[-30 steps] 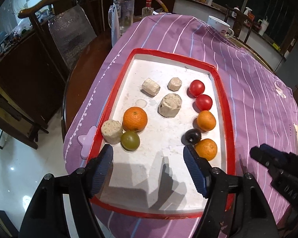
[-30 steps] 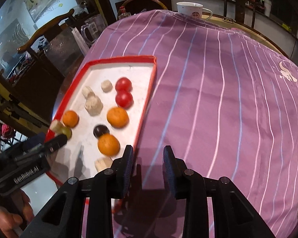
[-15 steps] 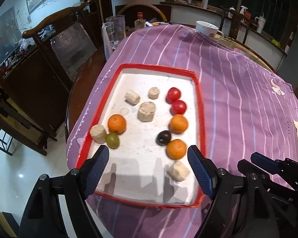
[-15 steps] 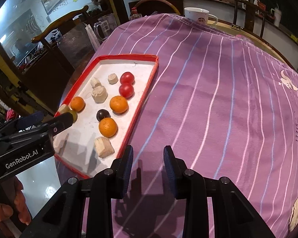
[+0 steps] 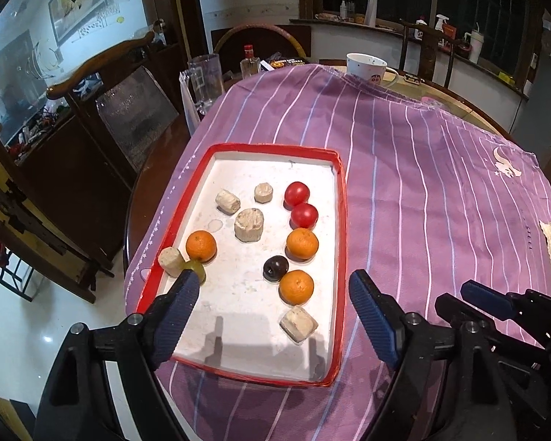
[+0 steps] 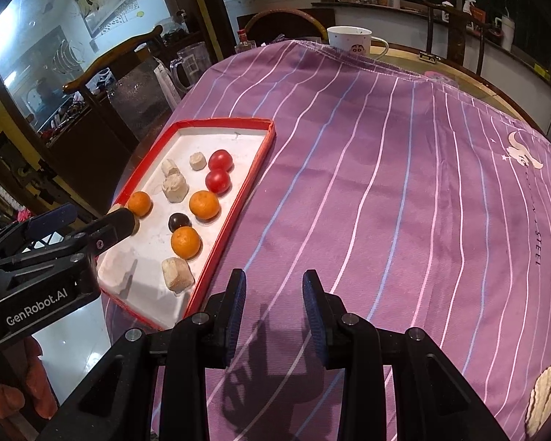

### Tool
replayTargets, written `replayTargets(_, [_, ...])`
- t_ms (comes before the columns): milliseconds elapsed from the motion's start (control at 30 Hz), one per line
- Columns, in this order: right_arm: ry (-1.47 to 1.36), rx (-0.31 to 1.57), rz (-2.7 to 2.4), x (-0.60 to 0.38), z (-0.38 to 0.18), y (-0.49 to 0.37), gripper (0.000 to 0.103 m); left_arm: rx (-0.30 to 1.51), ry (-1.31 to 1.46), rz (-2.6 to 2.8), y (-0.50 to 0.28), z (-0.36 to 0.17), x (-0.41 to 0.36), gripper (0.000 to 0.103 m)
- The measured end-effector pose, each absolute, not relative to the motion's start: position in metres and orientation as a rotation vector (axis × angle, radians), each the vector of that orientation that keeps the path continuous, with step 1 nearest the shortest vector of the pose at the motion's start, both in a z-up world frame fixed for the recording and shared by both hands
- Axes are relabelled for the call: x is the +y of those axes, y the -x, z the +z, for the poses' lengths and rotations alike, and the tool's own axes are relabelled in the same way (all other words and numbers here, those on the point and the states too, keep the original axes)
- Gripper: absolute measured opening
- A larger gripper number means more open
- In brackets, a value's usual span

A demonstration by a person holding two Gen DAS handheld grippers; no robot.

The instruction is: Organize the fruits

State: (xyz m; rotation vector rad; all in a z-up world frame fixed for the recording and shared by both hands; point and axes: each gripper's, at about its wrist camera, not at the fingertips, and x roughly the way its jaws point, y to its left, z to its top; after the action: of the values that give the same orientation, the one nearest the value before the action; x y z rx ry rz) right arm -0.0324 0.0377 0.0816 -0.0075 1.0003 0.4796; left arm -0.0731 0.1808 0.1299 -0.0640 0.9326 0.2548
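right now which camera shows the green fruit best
The left wrist view: the green fruit peeks out beside an orange, part-covered by a left gripper finger. In the right wrist view that gripper hides it completely.

Your left gripper [image 5: 272, 301] points steeply downward, its two black arms ending in blue ribbed pads set wide apart. Its jaws are opening, and nothing sits between them. Your right gripper [image 6: 273, 303] also angles steeply downward, to the right of the left one and slightly ahead of it. Its blue pads stand close together with a narrow gap between them, and they grip nothing. At the lower left of the right wrist view, part of your hand [image 6: 3, 393] shows beneath the left gripper's body.
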Motion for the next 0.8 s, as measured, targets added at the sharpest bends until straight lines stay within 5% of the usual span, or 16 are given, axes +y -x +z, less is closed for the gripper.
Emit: replayTargets(800, [0.020,0.950,0.563,0.031,0.093,0.042,0.036,0.796,0.029,0.390,0.103,0.162,0.167,0.091])
